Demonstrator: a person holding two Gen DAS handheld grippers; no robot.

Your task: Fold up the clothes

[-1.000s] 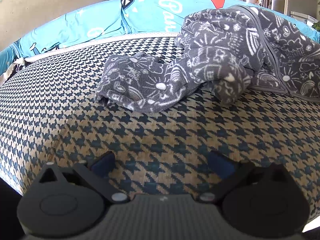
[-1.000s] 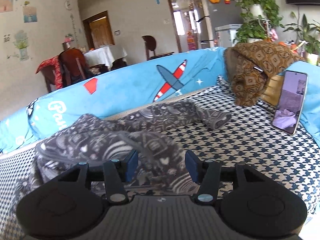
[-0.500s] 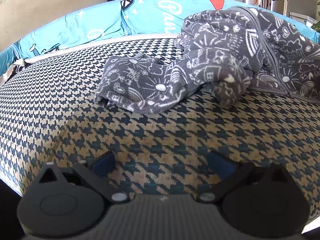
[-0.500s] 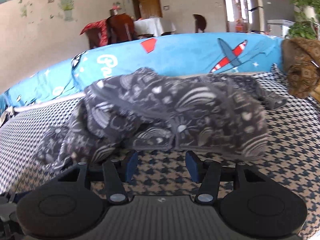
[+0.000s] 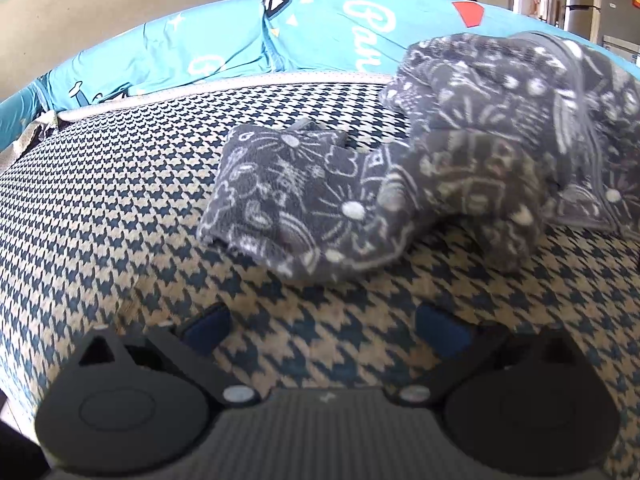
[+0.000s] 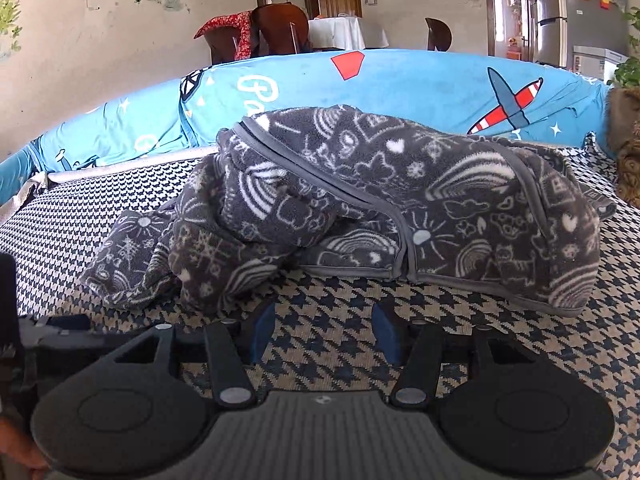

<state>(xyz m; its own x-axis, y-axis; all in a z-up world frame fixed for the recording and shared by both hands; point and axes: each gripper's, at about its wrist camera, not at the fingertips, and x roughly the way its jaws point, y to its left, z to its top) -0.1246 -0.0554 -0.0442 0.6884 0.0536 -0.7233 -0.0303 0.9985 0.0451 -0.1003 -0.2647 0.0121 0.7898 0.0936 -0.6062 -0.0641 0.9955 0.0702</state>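
Note:
A dark grey fleece garment point(image 6: 380, 208) with white doodle print lies crumpled on the houndstooth sofa seat point(image 6: 340, 344). Its grey-trimmed front edge runs across the heap. One sleeve point(image 5: 296, 204) stretches left, with its cuff end nearest my left gripper. My left gripper point(image 5: 324, 328) hovers open just above the seat, short of that sleeve, nothing between its blue pads. Wide apart too, the fingers of my right gripper point(image 6: 324, 332) sit just in front of the garment's lower hem, not touching it.
A blue cover with plane and letter prints point(image 6: 400, 84) drapes the sofa back behind the garment. A brown patterned cloth point(image 6: 628, 160) sits at the right end. Chairs and a table point(image 6: 320, 32) stand in the room beyond. Part of the left gripper point(image 6: 24, 336) shows at the left edge.
My right gripper swung left and pulled back from over the garment to its front hem. The garment shifted into a heap. The left gripper barely moved.

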